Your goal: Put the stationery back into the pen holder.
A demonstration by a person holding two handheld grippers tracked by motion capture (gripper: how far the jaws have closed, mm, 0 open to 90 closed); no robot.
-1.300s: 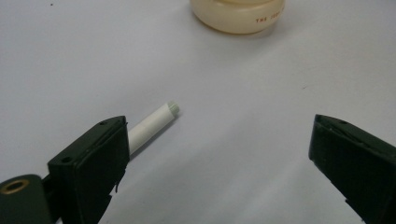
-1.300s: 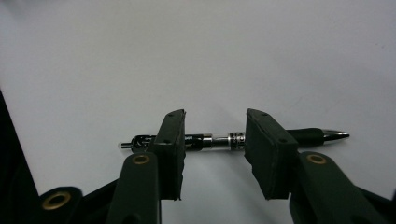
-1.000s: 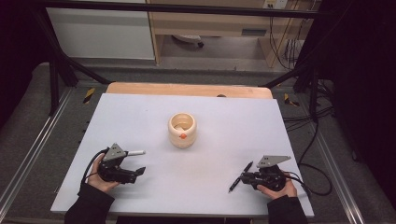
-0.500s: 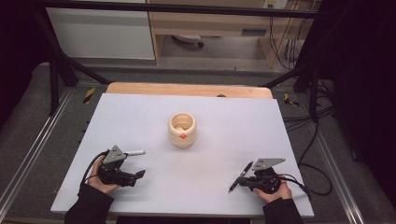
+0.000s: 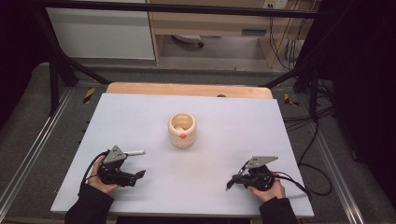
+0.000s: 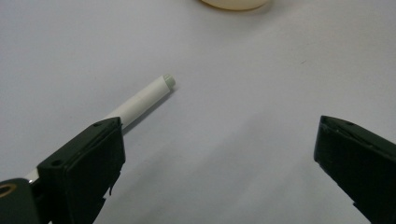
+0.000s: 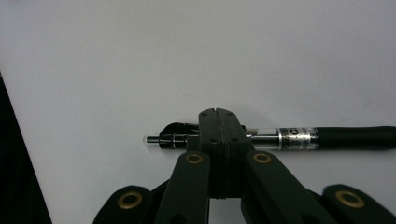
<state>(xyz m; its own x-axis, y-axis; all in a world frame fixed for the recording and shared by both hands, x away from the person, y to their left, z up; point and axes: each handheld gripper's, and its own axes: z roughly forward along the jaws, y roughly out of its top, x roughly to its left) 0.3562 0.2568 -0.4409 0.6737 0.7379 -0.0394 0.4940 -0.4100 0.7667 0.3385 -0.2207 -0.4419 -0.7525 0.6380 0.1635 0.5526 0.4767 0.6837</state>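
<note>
1. Right gripper point(image 7: 218, 122): jaws closed across a black pen point(image 7: 280, 138), near right of the table point(image 5: 140, 116).
2. Left gripper point(image 6: 219, 154): jaws wide apart, holding nothing; a white marker point(image 6: 144, 95) lies just beside its left jaw, near left.

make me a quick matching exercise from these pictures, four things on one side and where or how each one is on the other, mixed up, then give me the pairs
1. black pen
2. white pen
3. cup
4. left gripper

A. jaws apart
B. middle of the table
C. lying beside one left jaw
D. clamped in the right gripper

Pairs: 1-D, 2-C, 3-B, 4-A
</note>
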